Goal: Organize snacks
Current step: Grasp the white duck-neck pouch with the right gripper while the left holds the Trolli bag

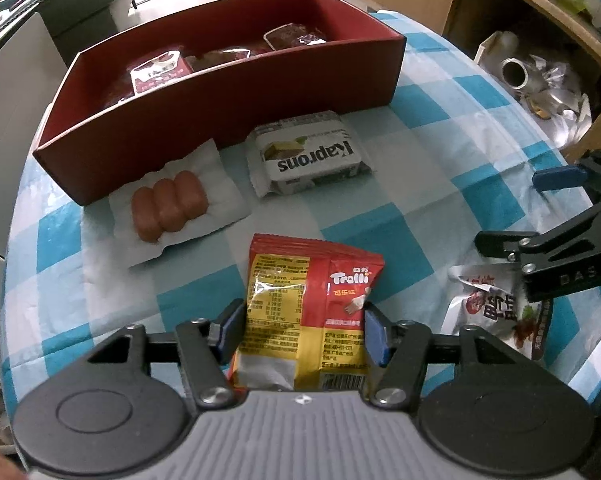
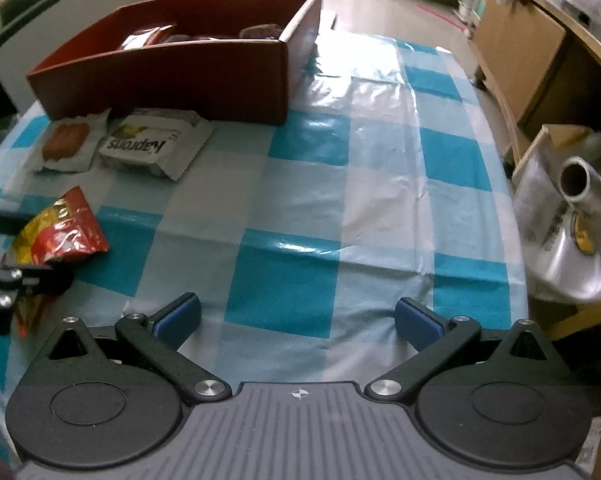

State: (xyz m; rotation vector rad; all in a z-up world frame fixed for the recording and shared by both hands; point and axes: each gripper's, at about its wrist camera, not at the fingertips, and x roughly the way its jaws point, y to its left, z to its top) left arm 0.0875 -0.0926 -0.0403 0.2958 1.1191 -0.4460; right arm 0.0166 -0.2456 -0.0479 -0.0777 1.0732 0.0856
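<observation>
My left gripper points down at the checked table, its blue pads pressed on both sides of a red and yellow Trolli packet. The same packet shows at the left edge of the right wrist view. My right gripper hangs open over bare tablecloth with nothing between its fingers. In the left wrist view that gripper hovers just above a white and red snack packet. Near the dark red box lie a sausage pack and a white Kaprons pack.
The red box holds several snack packets at the far side of the table. The blue checked tablecloth ends at a rounded edge on the right. Past it stand a wooden shelf and foil rolls.
</observation>
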